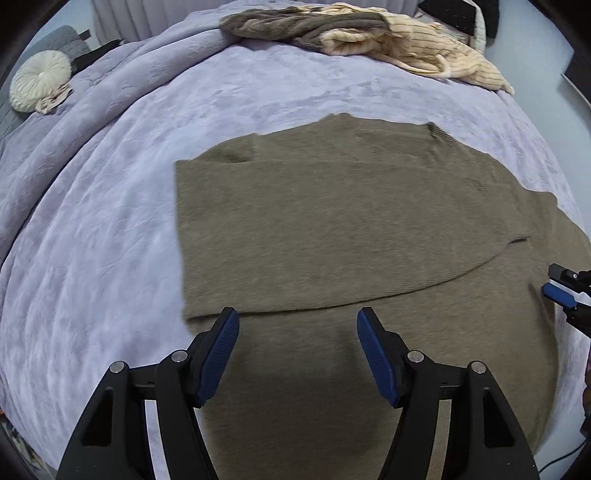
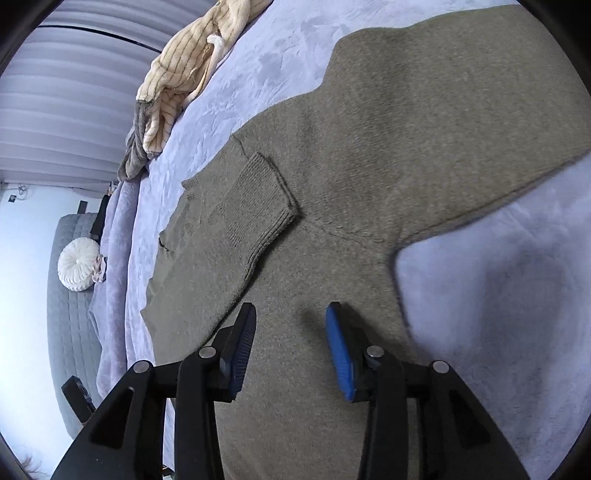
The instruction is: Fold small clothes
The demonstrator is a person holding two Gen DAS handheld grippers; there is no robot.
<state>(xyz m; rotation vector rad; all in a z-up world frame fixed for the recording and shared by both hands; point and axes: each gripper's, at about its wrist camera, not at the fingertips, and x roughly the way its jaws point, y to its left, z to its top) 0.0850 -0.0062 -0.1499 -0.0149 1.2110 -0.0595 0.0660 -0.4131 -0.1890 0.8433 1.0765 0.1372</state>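
Observation:
An olive-brown knit sweater (image 1: 332, 229) lies flat on a lavender bedspread (image 1: 110, 229). One sleeve is folded across its body, and the ribbed cuff (image 2: 266, 195) shows in the right wrist view. My left gripper (image 1: 297, 321) hovers open above the folded sleeve's lower edge, nothing between its blue pads. My right gripper (image 2: 291, 317) is open above the sweater (image 2: 406, 129) body, nothing between its jaws. The right gripper's tip (image 1: 561, 291) shows at the right edge of the left wrist view. The other sleeve (image 2: 498, 155) lies spread out to the right.
A heap of cream striped and grey clothes (image 1: 369, 33) lies at the far edge of the bed. A round white cushion (image 1: 38, 79) rests at the far left by a grey quilted surface (image 2: 70, 314). Bare bedspread (image 2: 498, 295) lies on the sweater's right.

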